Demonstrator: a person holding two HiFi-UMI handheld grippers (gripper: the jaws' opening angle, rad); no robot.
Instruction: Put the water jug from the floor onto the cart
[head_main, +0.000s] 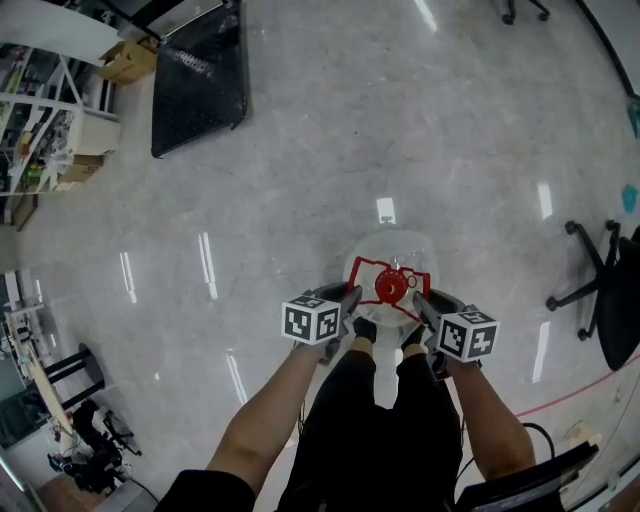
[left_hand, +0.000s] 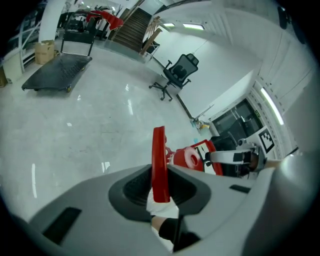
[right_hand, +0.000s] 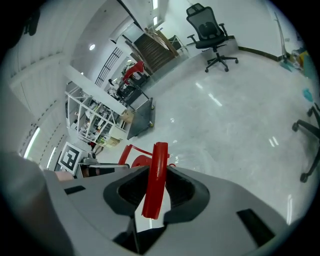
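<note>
So the clear water jug (head_main: 392, 248) is down low, right in front of the person's shoes and over the shiny floor (head_main: 300, 170). It's well apart from the flat black cart (head_main: 198, 75). The left gripper (head_main: 350, 300) and right gripper (head_main: 421, 302) each have their fingers (left_hand: 95, 210) clamped on the jug's red handle (left_hand: 159, 165), one per side of the red cap (head_main: 390, 287).

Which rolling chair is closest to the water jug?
The black chair at the head view's right edge, right of the water jug. The other chair shows only its wheels at the top edge, much farther off.
</note>
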